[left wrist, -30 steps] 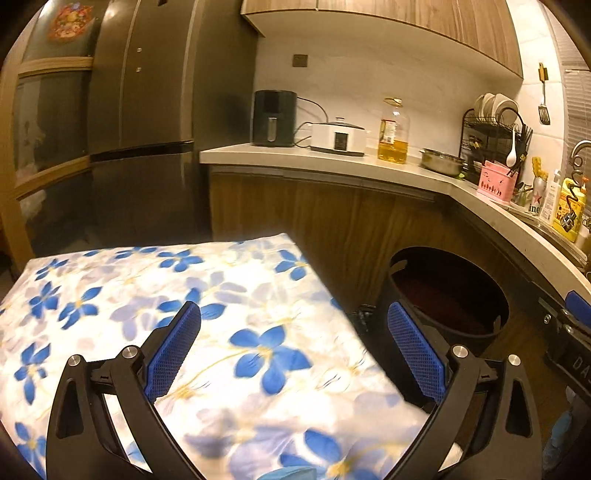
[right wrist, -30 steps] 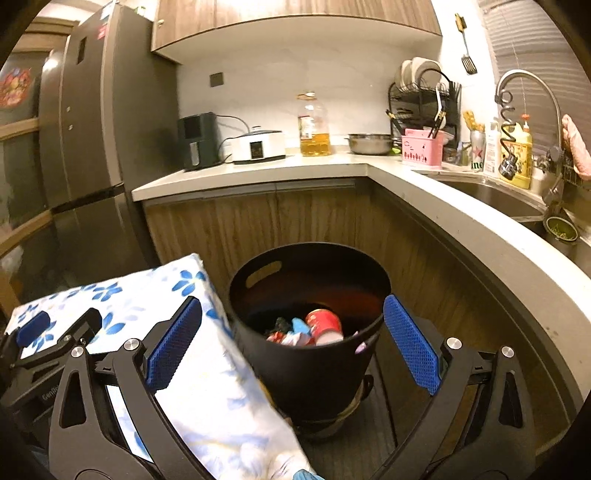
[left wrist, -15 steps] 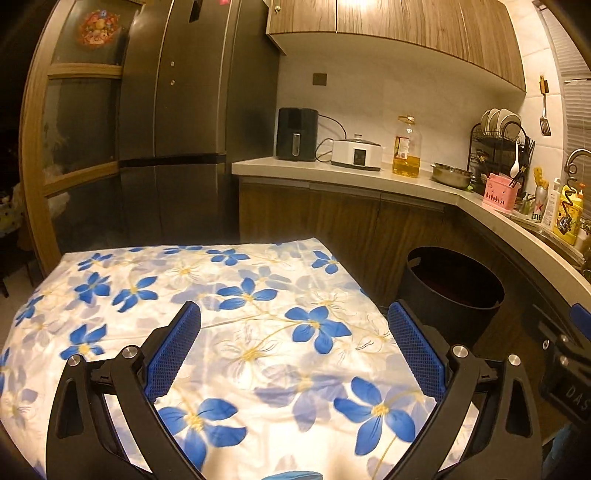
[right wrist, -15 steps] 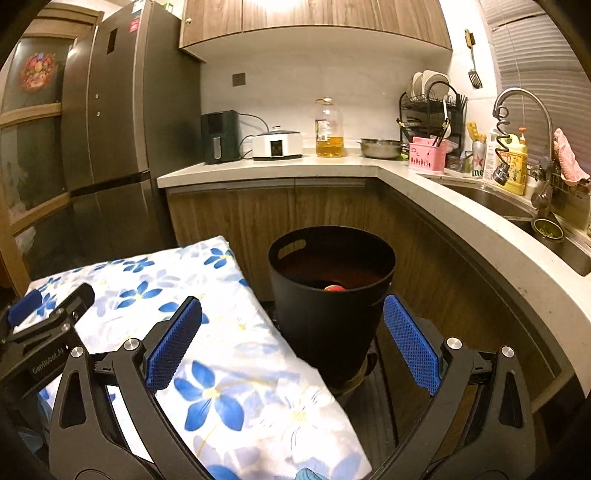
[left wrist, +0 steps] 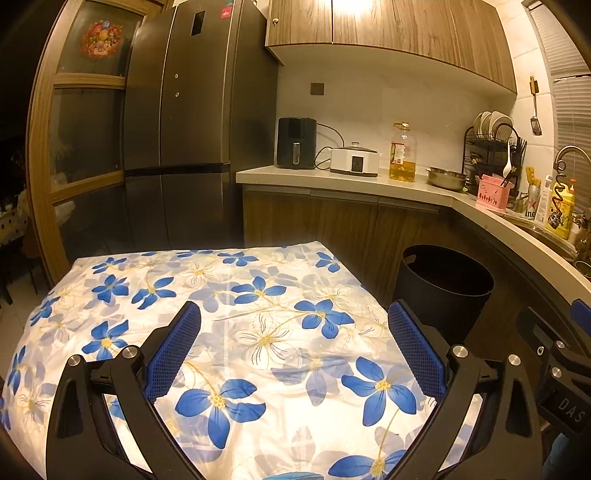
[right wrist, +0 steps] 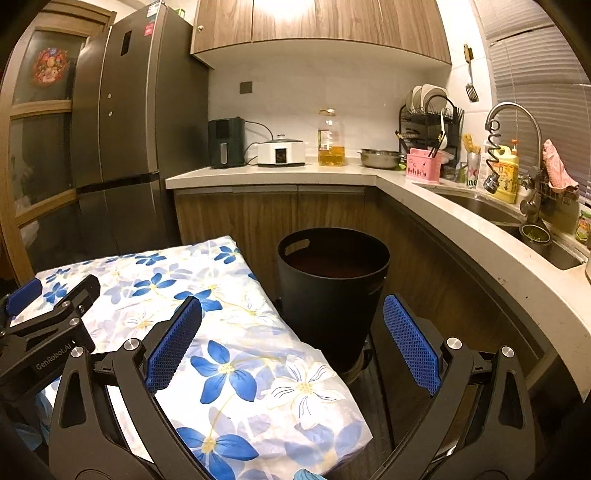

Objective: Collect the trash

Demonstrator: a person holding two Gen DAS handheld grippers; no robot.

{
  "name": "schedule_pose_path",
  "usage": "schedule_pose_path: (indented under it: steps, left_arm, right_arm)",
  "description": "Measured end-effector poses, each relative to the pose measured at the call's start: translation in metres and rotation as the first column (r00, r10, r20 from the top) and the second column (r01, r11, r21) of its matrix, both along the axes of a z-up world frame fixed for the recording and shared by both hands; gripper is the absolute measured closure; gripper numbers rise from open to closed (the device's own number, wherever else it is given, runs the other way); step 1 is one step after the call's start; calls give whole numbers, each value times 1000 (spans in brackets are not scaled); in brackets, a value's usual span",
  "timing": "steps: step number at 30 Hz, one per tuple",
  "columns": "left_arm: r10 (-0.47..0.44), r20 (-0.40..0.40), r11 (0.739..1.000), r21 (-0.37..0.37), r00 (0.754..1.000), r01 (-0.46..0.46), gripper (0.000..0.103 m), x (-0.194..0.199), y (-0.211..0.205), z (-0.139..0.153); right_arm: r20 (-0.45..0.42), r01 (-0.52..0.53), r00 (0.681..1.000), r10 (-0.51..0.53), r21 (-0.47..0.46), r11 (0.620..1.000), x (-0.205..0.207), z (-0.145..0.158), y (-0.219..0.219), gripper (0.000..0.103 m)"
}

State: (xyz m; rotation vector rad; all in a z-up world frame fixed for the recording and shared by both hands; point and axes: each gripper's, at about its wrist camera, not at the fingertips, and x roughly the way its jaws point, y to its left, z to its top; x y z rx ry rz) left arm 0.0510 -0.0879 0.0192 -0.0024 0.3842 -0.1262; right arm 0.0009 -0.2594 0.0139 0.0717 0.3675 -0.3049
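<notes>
No trash shows on the flowered tablecloth [left wrist: 258,332]; both the left gripper [left wrist: 293,345] and right gripper [right wrist: 291,332] are spread and empty, so collecting looks finished, though the bin [right wrist: 332,288] on the right hides its contents.

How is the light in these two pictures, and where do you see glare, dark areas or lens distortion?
Left wrist view: warm yellow light, glare on the wooden wall cabinets, and the inside of the black round trash bin is in shadow. Right wrist view: the same glare under the cabinets, the pale countertop bends from fisheye distortion, and the corners are black.
</notes>
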Motion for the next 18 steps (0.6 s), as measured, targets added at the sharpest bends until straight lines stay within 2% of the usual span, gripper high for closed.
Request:
schedule_pose_path:
  steps: [18]
  left_arm:
    - [4,7,1000,-2,1000,-4,6,-3,7,3]
  right_arm:
    - [5,-14,1000,14,0,1000,-2,3,13,6]
